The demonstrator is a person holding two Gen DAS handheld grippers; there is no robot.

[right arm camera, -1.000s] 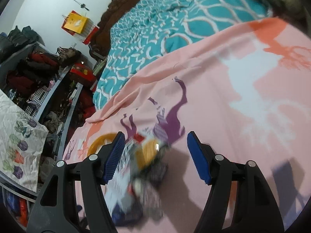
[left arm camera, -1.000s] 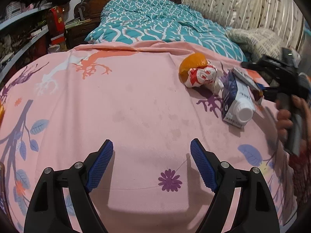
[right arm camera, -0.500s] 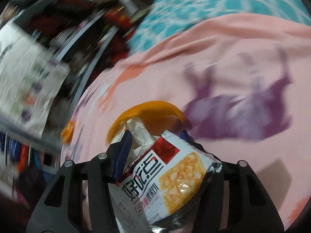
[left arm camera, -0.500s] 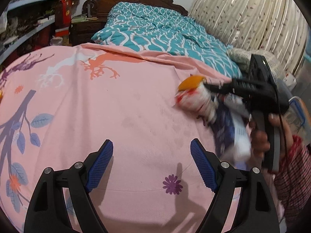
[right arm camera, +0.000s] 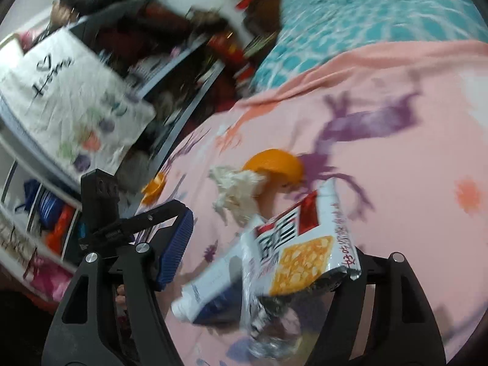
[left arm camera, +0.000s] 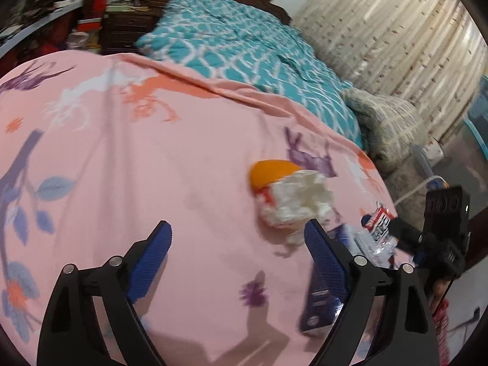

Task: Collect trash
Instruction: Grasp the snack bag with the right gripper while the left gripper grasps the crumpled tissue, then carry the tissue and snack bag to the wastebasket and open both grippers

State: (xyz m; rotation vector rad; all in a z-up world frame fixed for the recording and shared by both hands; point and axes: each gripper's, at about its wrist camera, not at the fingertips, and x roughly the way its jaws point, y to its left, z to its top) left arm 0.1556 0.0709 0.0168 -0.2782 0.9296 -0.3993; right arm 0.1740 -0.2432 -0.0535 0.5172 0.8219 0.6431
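1. Pink printed bedsheet (left arm camera: 183, 158) covered the near part of the bed, with a teal quilt (left arm camera: 231, 48) toward the carved headboard and a curtain (left arm camera: 381, 30) along the right side.
2. All the trash lay bunched near the sheet's right edge: an orange peel (left arm camera: 271, 172), a crumpled tissue (left arm camera: 302, 198) touching it, a snack wrapper (left arm camera: 378, 235) and a blue-and-white carton (left arm camera: 320, 308).
3. The left gripper (left arm camera: 236, 228) had just been opening and stood wide over bare sheet, nothing between its fingers. The pile sat to its right, beyond the right finger, which partly hid the carton.
4. The right gripper (right arm camera: 268, 238) had also just been opening. The wrapper and carton lay between its jaws, but the visible left pad (right arm camera: 174, 250) stood clear of both; the other pad was hidden behind the wrapper. I judged nothing gripped.
5. The right hand was plainly the nearer. The carton's long axis ran slantwise across its jaws, so a turn of the wrist seemed needed to close across the narrow side.
6. Only the right wrist view showed the wrapper's printed face and a second orange piece (right arm camera: 154, 187) toward the sheet's left edge; only the left view showed the curtain.
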